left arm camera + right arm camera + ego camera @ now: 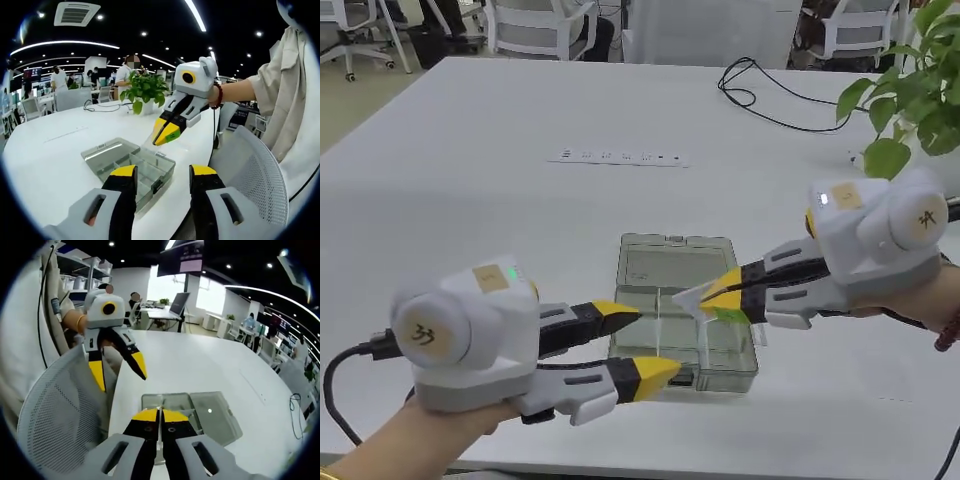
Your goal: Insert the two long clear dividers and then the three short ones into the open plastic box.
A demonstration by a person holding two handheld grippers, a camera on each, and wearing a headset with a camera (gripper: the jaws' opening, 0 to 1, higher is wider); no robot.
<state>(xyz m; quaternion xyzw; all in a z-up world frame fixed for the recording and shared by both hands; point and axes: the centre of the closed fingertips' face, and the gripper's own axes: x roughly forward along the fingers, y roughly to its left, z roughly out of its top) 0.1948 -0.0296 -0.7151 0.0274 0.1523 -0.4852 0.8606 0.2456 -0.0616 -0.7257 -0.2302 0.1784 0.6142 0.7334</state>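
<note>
The plastic box (725, 378) lies open on the white bench (520, 200), lid folded flat behind it, with both grippers over its near end. The right gripper (720, 298) is pinched shut on a small clear divider (688, 298) and holds it just above the right half of the tray. In the right gripper view the jaws of that gripper (160, 416) meet on a thin clear edge, with the box (210, 415) beyond them. The left gripper (645, 343) stands wide and carries nothing, one jaw over the tray's left edge and the other off its front corner. Seen from the left gripper view, the tray (107, 150) is parted into several cells, so some dividers appear to be seated. Clear plastic on clear plastic does not let me count them. My reading is that the long pieces are in and a short one is now in hand. This piece has yet to be lowered into its slots, and how many follow I cannot tell.
</note>
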